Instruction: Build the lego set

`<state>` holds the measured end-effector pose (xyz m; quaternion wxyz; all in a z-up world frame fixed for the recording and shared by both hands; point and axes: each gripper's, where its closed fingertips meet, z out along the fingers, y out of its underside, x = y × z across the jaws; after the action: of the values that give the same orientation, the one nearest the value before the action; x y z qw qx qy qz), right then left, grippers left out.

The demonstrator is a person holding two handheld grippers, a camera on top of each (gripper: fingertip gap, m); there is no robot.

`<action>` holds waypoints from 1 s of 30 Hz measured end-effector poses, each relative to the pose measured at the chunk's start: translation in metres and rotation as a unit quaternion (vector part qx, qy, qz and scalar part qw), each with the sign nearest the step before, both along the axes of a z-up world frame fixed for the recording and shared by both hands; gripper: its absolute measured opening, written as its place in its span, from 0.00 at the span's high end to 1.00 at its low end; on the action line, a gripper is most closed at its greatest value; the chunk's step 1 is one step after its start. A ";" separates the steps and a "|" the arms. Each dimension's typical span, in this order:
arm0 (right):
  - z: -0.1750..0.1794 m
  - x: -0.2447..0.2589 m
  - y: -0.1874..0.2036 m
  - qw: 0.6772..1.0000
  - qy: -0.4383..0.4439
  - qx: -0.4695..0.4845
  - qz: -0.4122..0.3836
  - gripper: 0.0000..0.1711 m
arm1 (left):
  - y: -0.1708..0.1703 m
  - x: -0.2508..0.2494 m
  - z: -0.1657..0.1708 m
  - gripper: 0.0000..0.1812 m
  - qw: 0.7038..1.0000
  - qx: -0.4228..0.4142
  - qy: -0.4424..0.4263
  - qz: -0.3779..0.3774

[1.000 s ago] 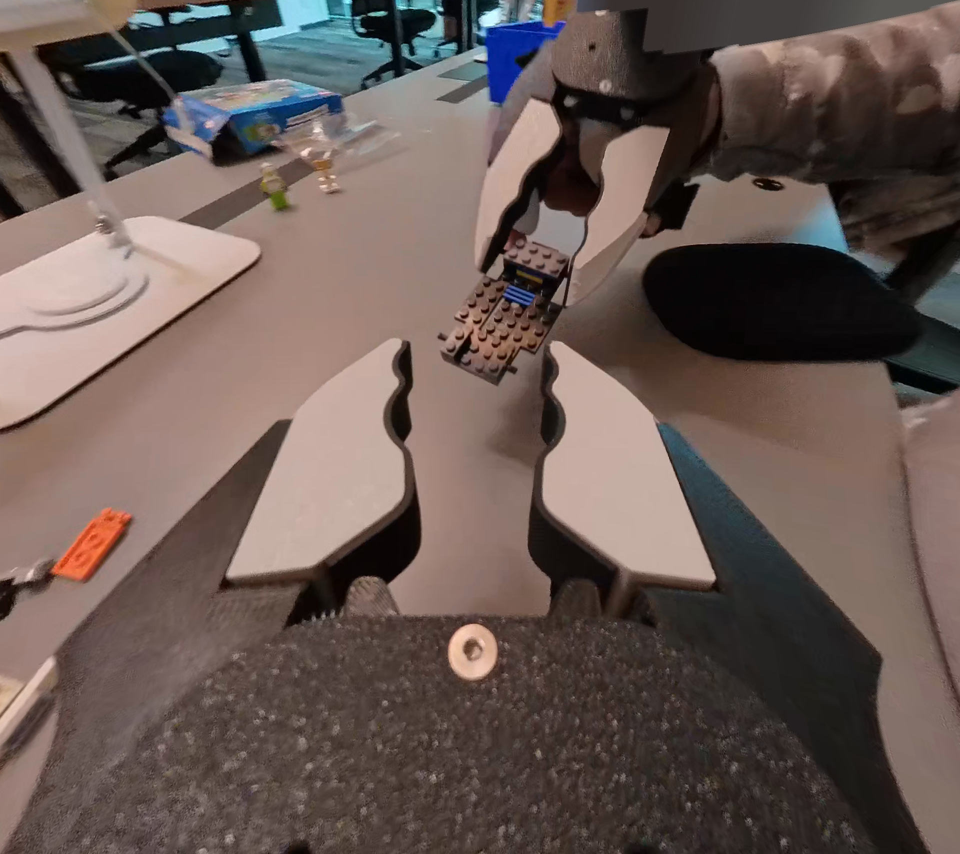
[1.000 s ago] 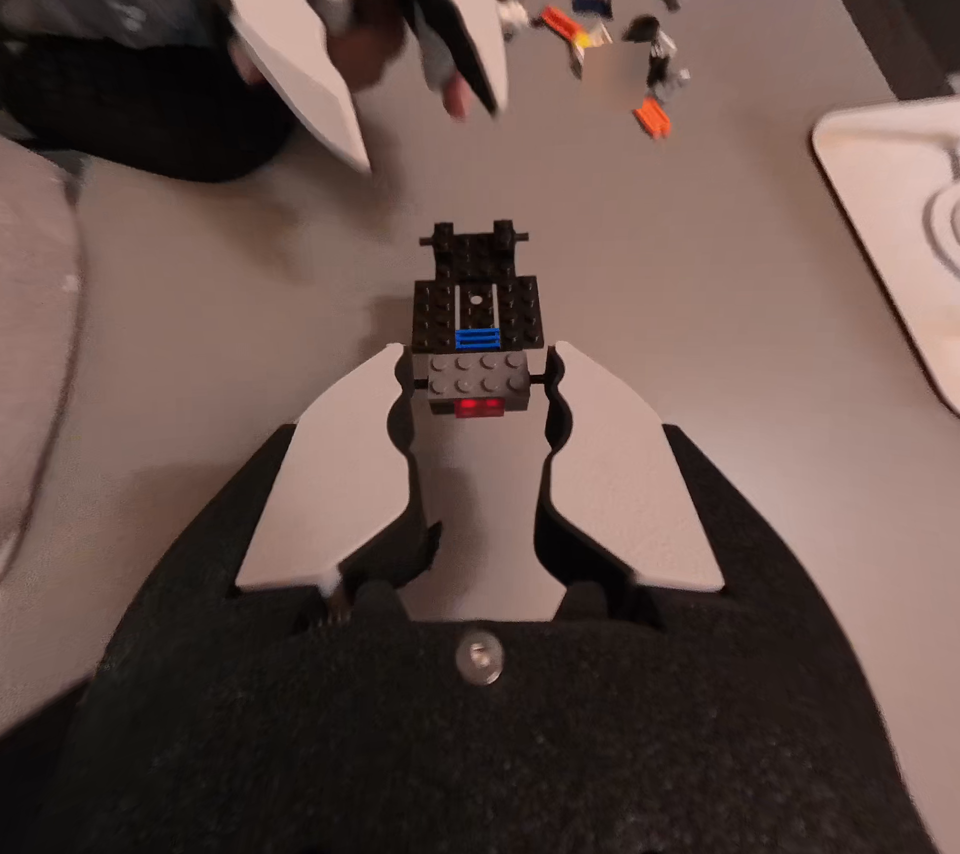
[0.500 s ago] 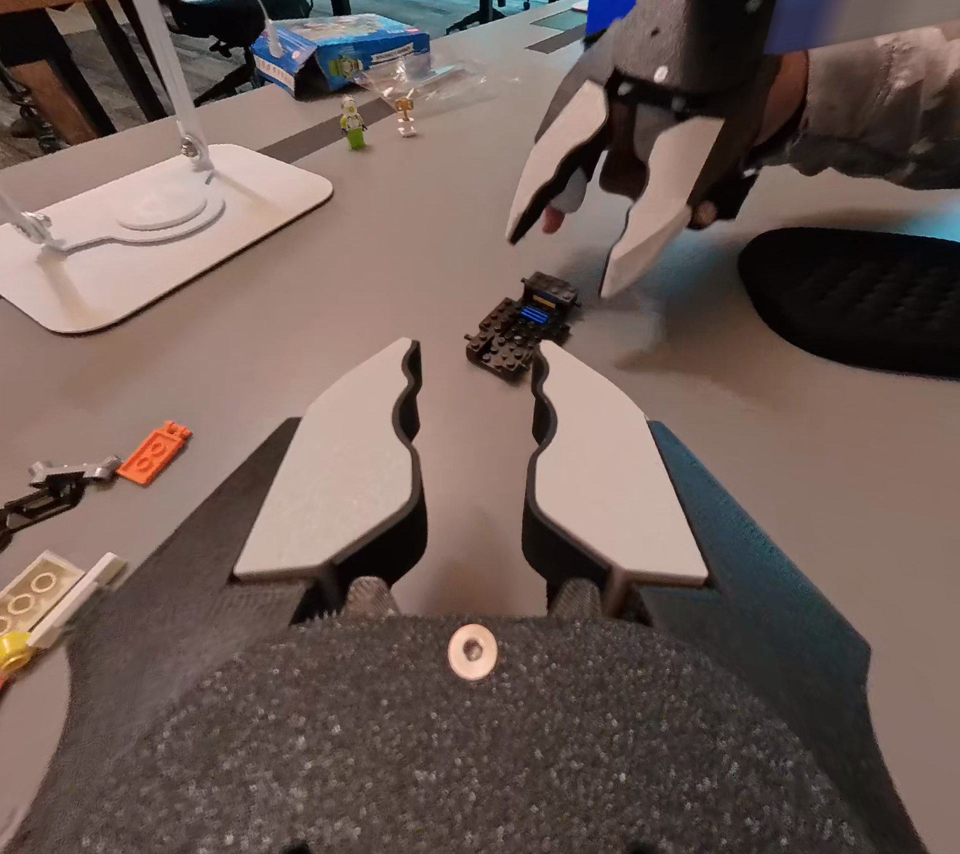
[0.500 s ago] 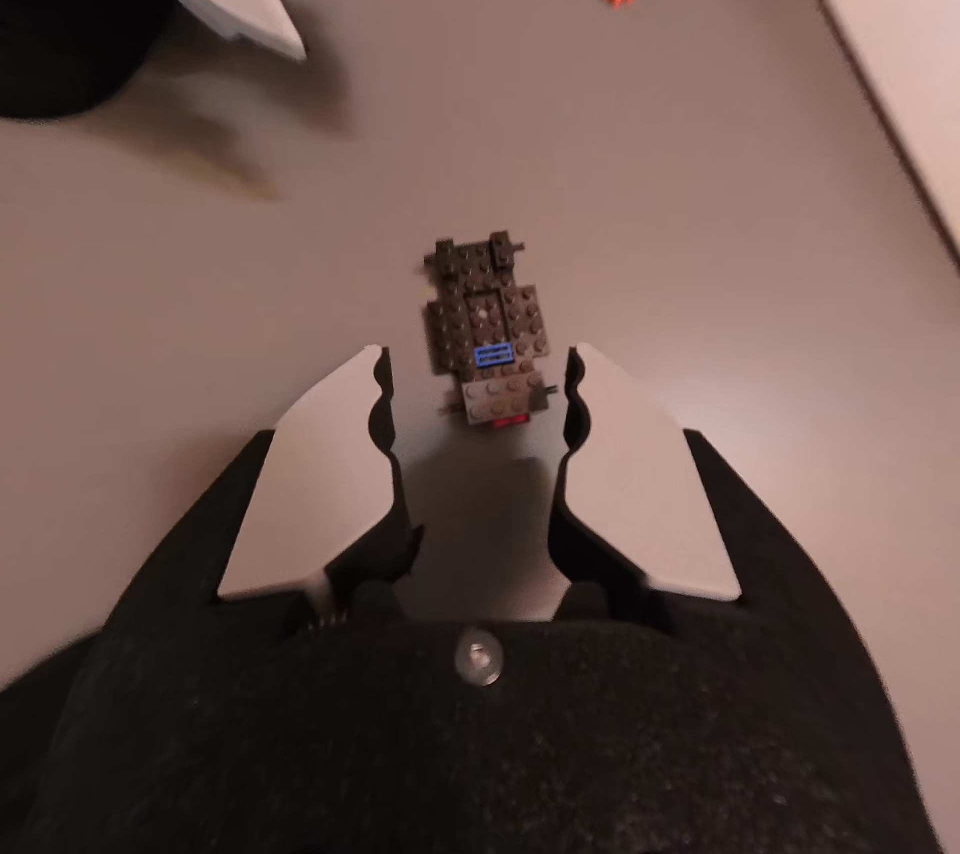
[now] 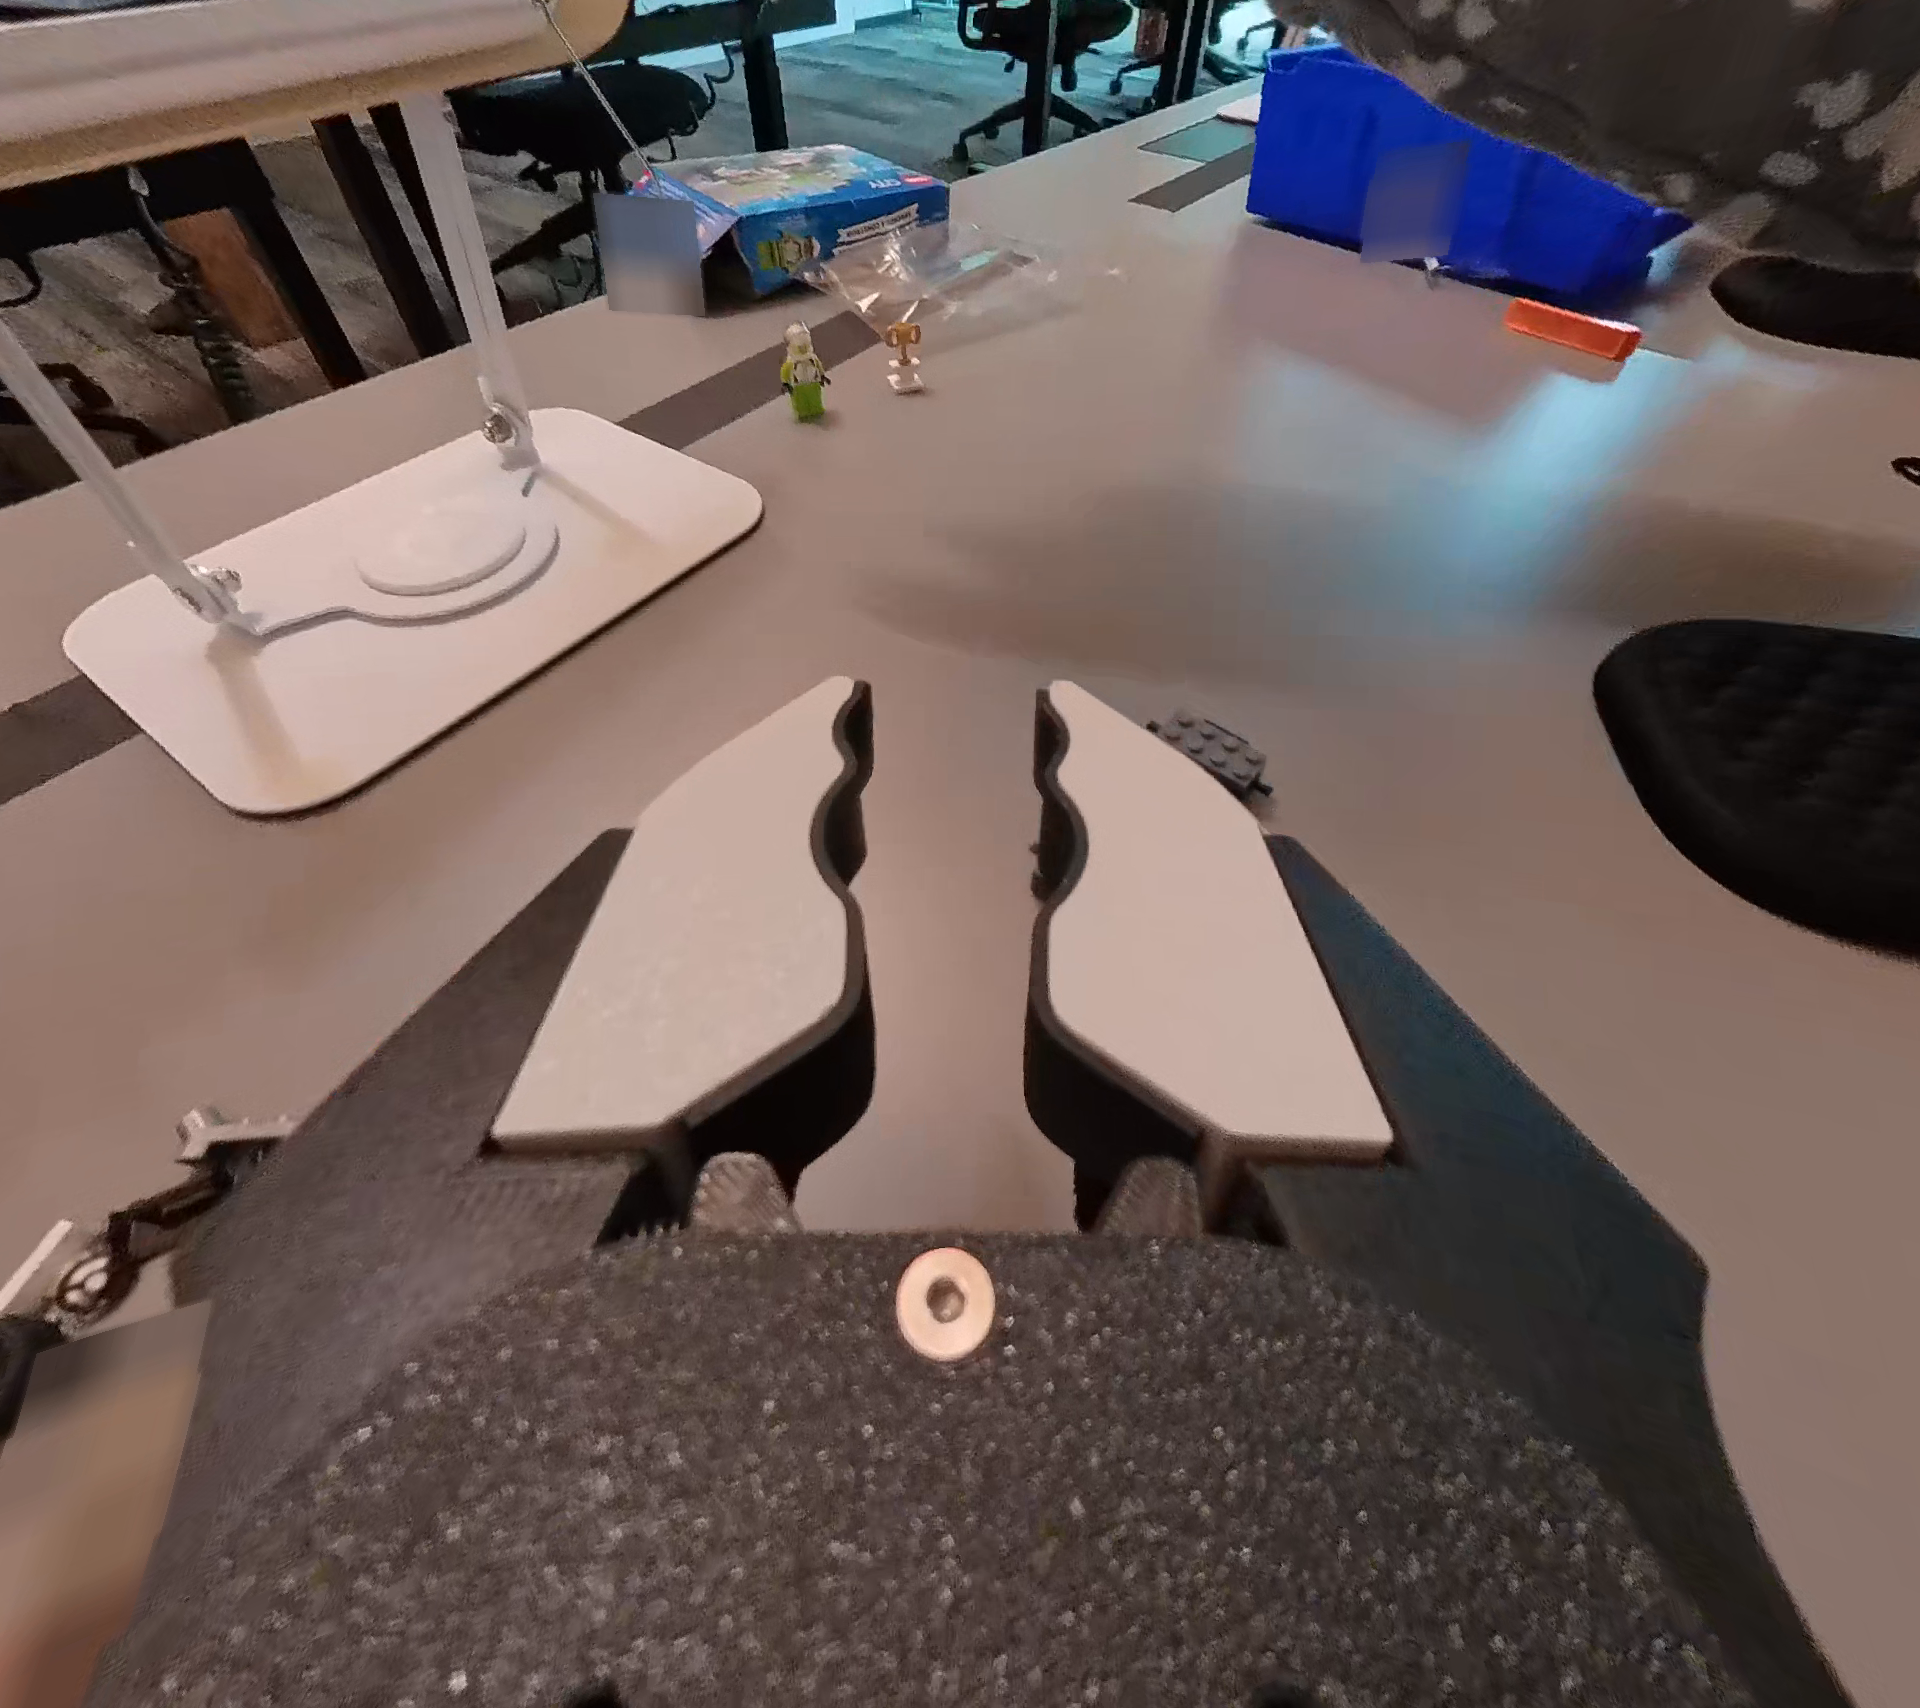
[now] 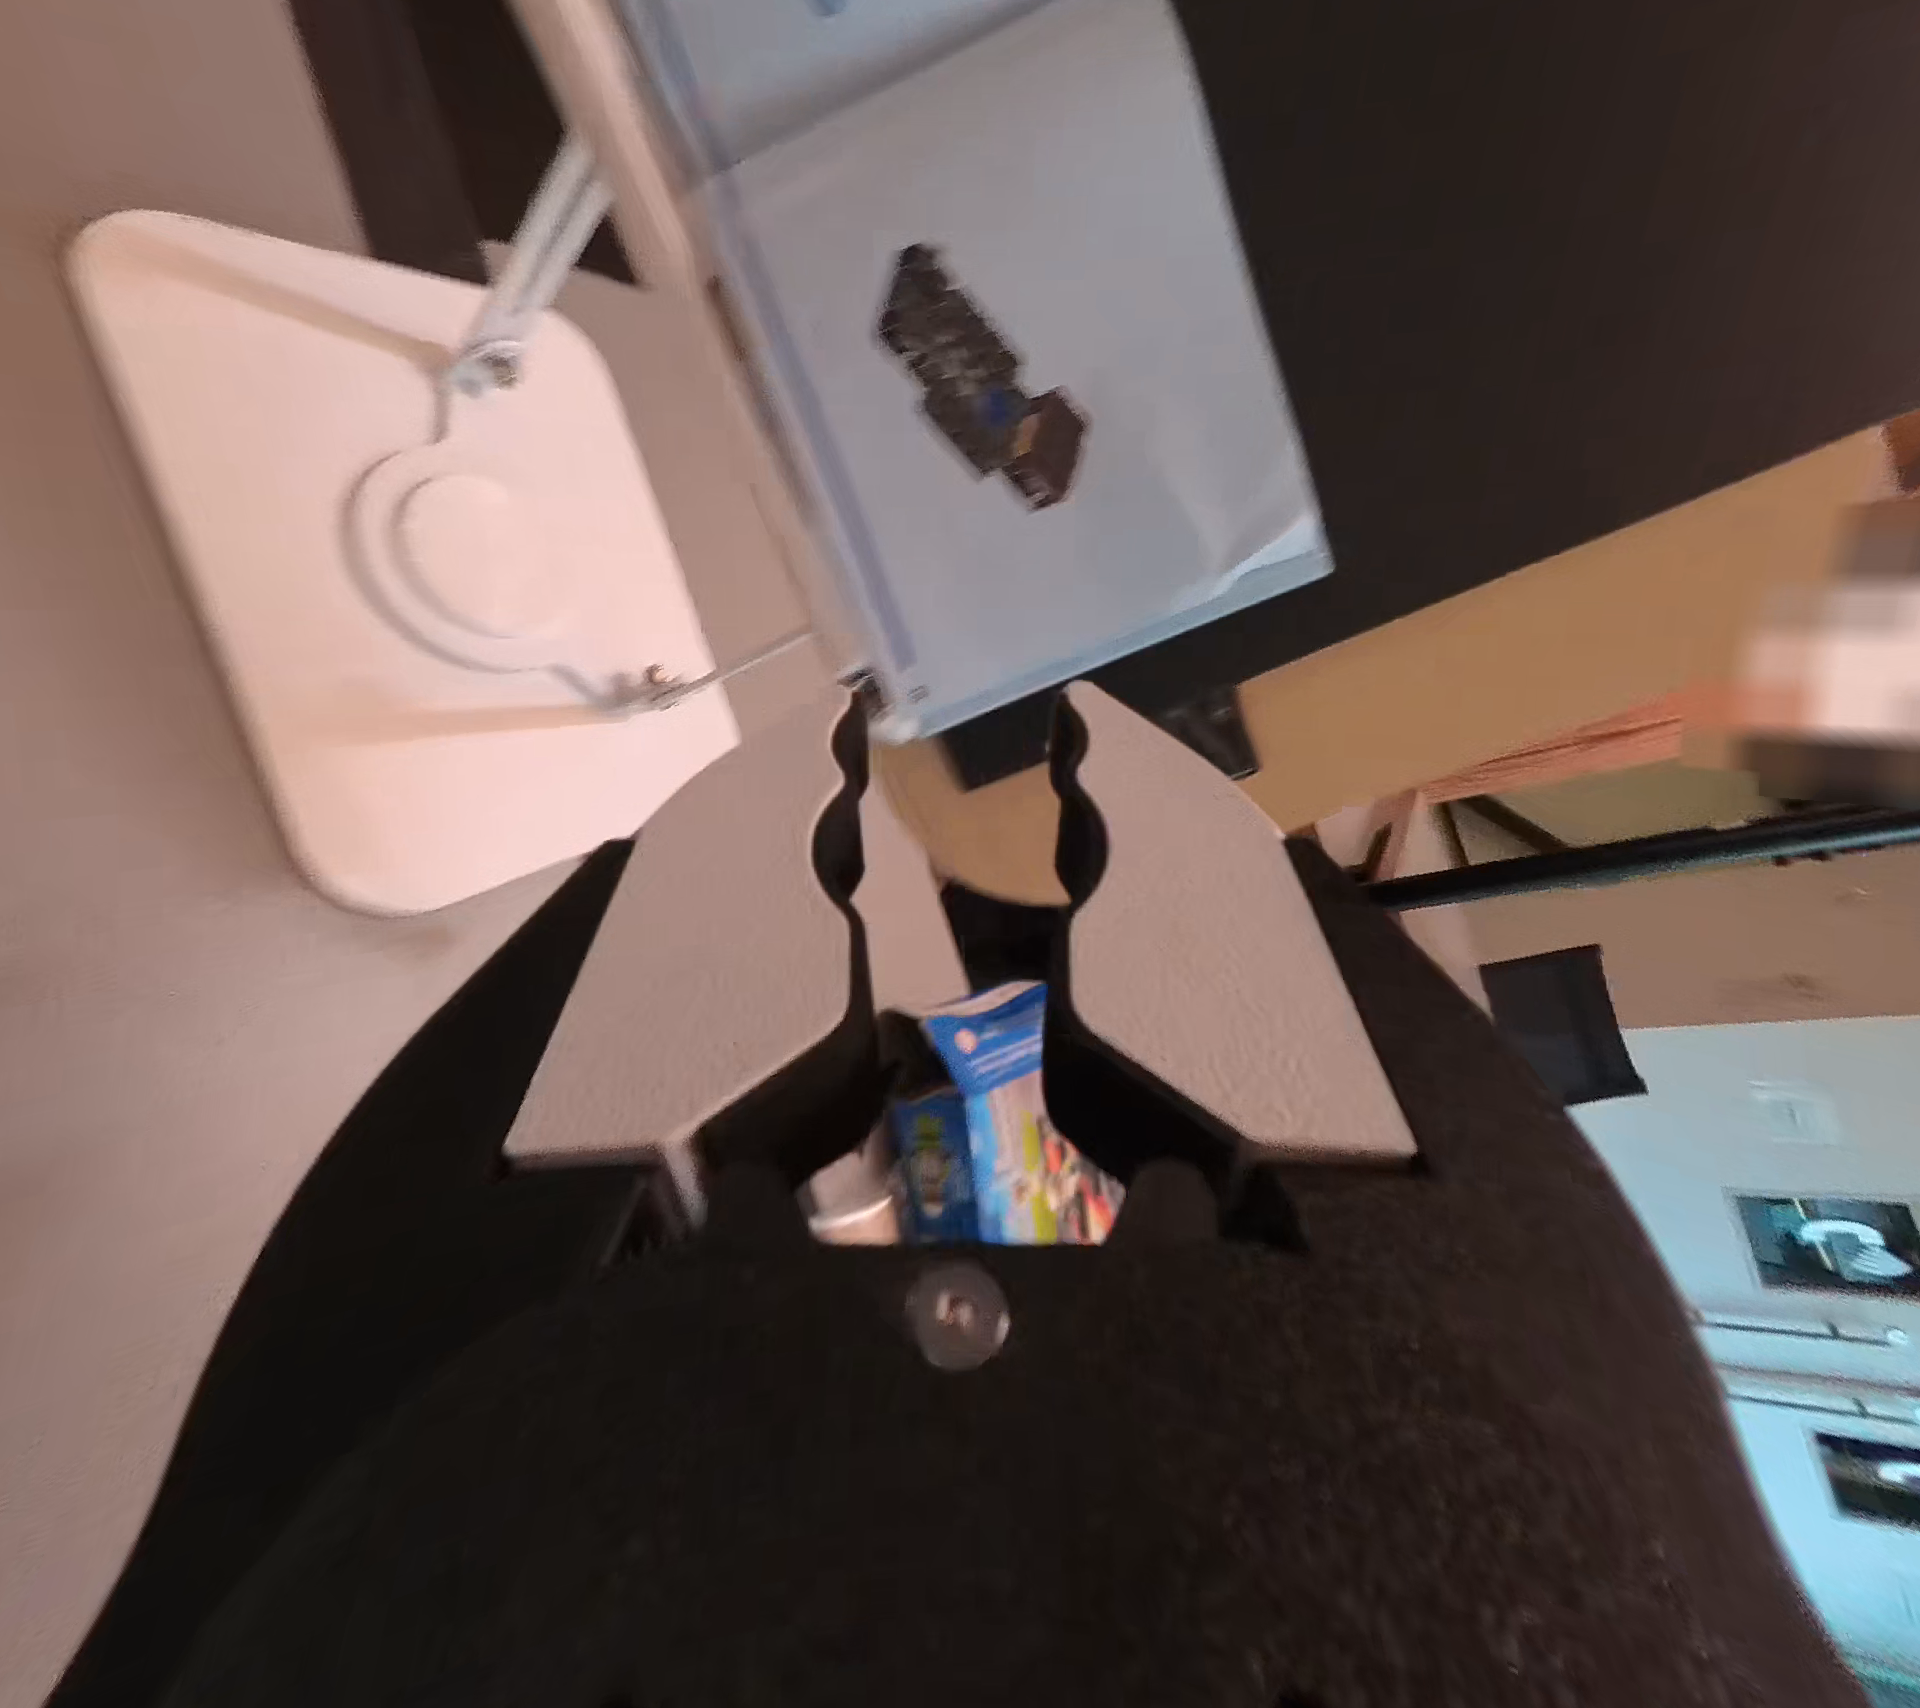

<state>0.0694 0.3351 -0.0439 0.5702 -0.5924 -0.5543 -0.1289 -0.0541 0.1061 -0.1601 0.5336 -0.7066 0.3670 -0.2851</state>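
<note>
Lego chassis (image 5: 1210, 749) released by right tool (image 6: 954, 723), now left flat on tabletop (image 5: 1247, 453), mostly hidden behind left tool (image 5: 951, 718); right tool raised toward instruction booklet (image 6: 1029, 432) on stand; both tools part-open, empty; next step judged being consulted

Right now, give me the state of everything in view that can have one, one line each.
Left gripper: open, empty.
Right gripper: open, empty, pointed at the booklet.
Dark lego chassis: on the table, partly hidden behind a finger.
Blue cardboard lego box: end flap open.
Instruction booklet: open on its white stand.
Green minifigure: upright.
</note>
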 end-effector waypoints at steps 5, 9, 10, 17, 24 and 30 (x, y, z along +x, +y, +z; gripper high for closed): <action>0.040 -0.016 0.040 0.992 0.119 -0.008 -0.037 0.74 | 0.011 0.006 -0.007 0.85 1.000 -0.014 -0.016 -0.001; 0.044 -0.014 0.056 0.982 0.183 -0.030 -0.046 0.76 | 0.007 -0.001 -0.023 0.86 1.000 -0.013 0.000 -0.001; 0.041 -0.014 0.057 0.980 0.189 -0.034 -0.044 0.77 | 0.006 -0.003 -0.026 0.86 1.000 -0.013 0.003 -0.001; 0.031 -0.018 0.063 0.974 0.213 -0.065 -0.042 0.86 | 0.005 -0.003 -0.029 0.87 1.000 -0.019 0.000 -0.009; 0.025 -0.022 0.060 0.974 0.212 -0.071 -0.035 0.96 | 0.003 -0.004 -0.031 0.87 1.000 -0.019 0.004 -0.011; 0.013 -0.038 0.045 0.974 0.208 -0.089 -0.003 0.94 | 0.002 -0.002 -0.034 0.87 1.000 -0.021 0.007 -0.015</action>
<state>0.0312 0.3801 -0.0312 0.6178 -0.6563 -0.4308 0.0446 -0.0560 0.1081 -0.1941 0.5113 -0.7143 0.3754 -0.2958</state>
